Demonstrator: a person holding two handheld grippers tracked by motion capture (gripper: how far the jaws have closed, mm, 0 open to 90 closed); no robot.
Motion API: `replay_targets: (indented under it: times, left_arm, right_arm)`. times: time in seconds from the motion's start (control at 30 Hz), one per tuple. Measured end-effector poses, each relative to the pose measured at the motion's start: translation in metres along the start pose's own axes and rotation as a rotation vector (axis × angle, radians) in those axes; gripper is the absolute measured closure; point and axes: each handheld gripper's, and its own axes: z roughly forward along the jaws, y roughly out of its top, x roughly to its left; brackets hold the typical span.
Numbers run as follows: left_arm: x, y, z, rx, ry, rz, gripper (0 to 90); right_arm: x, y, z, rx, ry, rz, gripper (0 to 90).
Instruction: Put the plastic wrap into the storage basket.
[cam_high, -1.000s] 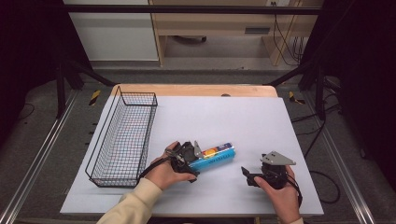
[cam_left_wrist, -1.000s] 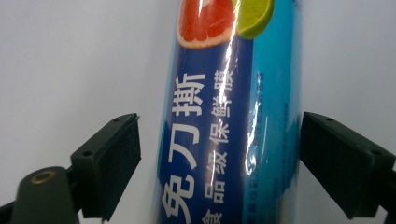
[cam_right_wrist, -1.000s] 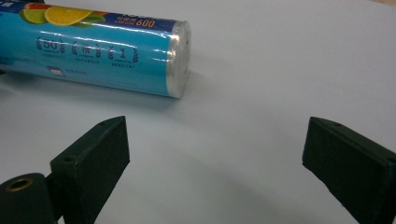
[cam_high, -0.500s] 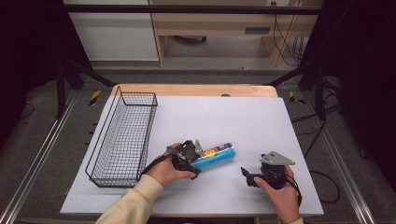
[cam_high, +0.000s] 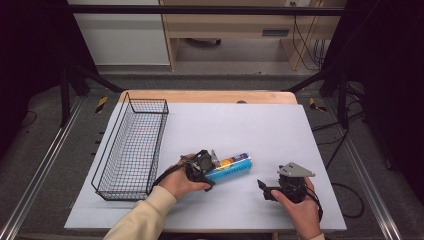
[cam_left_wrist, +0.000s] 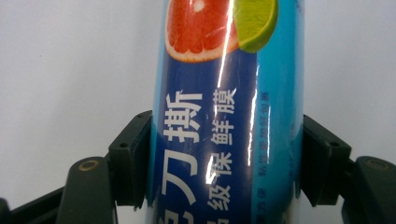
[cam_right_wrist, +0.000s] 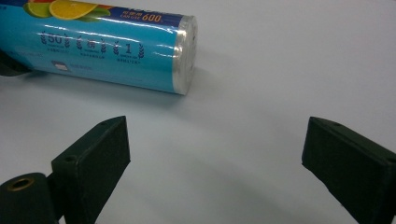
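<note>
Because I wanted the glossy blue cylindrical roll of cling film with citrus fruit printed on its wrapper (cam_high: 230, 168) secured before any lift, my left gripper (cam_left_wrist: 224, 163) had its two black jaws pressed against opposite sides of the tube, closed on it around the lower part of its length as my left gripper view showed it, with the grapefruit and lime pictures running away toward the top of that frame. In the high view the roll lay on its side on the white table sheet (cam_high: 240, 125), a little below centre, slanting up toward the right, with my left gripper (cam_high: 202, 166) at its lower-left end. I judged the hold to be near one end rather than the middle, so the free end might droop once raised. My right gripper (cam_right_wrist: 215, 158) stood wide apart and held nothing; in its view the silvery end cap of the roll sat in the upper middle, well beyond the jaw tips and apart from them. It waited at lower right in the high view (cam_high: 265, 189). At the left of the sheet stood the black wire basket (cam_high: 131, 145), which I took as the likely destination.
</note>
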Motion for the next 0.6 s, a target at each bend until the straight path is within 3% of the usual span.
replay_targets:
  times: [0.13,0.2,0.33,0.47,0.6]
  left_arm:
    - [-0.002,0.001,-0.001,0.007,0.006,0.005,30.9]
    - [-0.001,0.001,-0.002,0.009,-0.021,-0.023,31.3]
    - [-0.003,0.002,-0.004,-0.005,-0.011,-0.028,31.4]
    - [-0.005,0.004,-0.014,-0.025,-0.011,-0.046,31.6]
    - [-0.006,0.009,-0.03,-0.035,0.015,-0.036,31.6]
  right_arm:
    - [-0.001,0.0,0.0,-0.002,0.0,-0.002,7.9]
    - [0.0,0.0,0.0,0.0,0.001,-0.001,7.9]
    - [0.0,0.0,0.0,-0.002,0.0,-0.004,7.9]
    - [0.0,0.0,0.0,-0.003,0.003,-0.003,7.9]
    - [0.0,0.0,-0.001,-0.004,0.004,0.002,7.9]
